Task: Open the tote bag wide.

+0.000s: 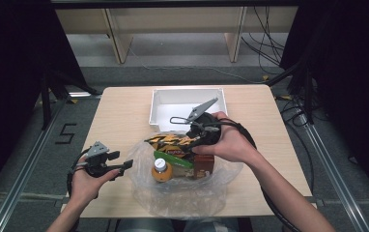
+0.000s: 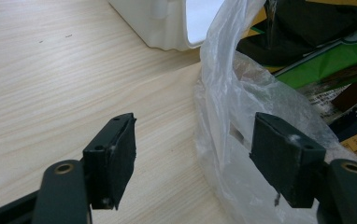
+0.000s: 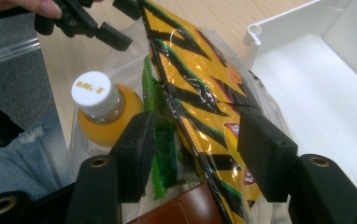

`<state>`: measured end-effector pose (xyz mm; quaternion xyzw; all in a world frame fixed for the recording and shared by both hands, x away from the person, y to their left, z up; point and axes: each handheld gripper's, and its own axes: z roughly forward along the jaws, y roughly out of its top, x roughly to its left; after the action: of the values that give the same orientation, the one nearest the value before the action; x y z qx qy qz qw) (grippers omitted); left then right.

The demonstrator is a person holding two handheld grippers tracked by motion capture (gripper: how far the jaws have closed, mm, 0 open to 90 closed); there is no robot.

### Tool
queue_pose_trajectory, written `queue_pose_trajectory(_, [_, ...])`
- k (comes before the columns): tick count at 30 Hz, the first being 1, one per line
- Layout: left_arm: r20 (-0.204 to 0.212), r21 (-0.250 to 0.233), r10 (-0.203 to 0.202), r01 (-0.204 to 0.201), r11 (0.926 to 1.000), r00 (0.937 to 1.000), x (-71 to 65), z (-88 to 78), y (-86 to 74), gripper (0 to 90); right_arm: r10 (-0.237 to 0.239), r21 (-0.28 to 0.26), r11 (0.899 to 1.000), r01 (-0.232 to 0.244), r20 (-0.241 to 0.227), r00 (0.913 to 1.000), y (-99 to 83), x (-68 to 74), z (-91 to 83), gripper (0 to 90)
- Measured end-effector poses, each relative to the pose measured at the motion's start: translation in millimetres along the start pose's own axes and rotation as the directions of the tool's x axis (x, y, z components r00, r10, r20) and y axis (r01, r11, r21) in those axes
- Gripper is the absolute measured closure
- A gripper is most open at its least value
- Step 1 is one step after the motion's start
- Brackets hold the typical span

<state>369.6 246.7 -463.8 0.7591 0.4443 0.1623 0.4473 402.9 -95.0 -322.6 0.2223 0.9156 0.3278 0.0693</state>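
From the high view, the right tool [image 1: 192, 137] sits near the centre of the desk [image 1: 120, 111], over a clear plastic bag [image 1: 182, 193] that holds snacks, and it points toward about eight o'clock at a yellow and black chip bag [image 1: 170, 141]. An orange juice bottle [image 1: 162, 170] with a white cap stands in the plastic bag at about six o'clock from the chip bag, and a white tray [image 1: 165, 99] lies at twelve o'clock from it. The left tool [image 1: 122, 166] waits at nine o'clock of the plastic bag, just beside it, with its jaws apart. In the left gripper view, the jaws stand wide, one over bare desk, the other against the edge of the plastic bag [image 2: 223, 93]; nothing is clamped. In the right gripper view, the chip bag [image 3: 200, 93] passes between the two jaws, which stand apart, and I cannot tell whether the pads press it. The bottle [image 3: 99, 112] is at ten o'clock from the jaws, a green packet [image 3: 162, 154] lies beside the left jaw, and the tray [image 3: 317, 79] is at two o'clock.
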Motion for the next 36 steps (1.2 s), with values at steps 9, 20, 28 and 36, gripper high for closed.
queue_pose_trajectory(9, [0.007, 0.004, -0.004, 0.004, 1.0000, 1.0000, 0.6, 0.5, -0.8, 30.5, -0.034, 0.029, 0.999, 0.033, 0.059, 0.9977, -0.1, -4.4, 10.7, 52.5])
queue_pose_trajectory(20, [0.002, 0.003, 0.004, -0.004, 1.0000, 1.0000, 1.6, 2.0, -1.1, 30.4, 0.038, -0.016, 0.999, -0.037, 0.081, 0.9960, -0.6, -14.8, 7.7, 57.0])
queue_pose_trajectory(28, [0.022, -0.015, 0.009, -0.008, 0.9999, 0.9997, 2.7, 4.9, 0.5, 37.0, 0.065, -0.009, 0.998, -0.065, 0.111, 0.9917, -8.7, -26.3, 9.1, 59.6])
queue_pose_trajectory(36, [0.060, -0.001, 0.035, -0.035, 0.9994, 0.9976, 3.4, 15.4, 5.8, 52.6, 0.115, -0.032, 0.993, -0.113, 0.099, 0.9884, -19.3, -40.0, 6.9, 72.7])
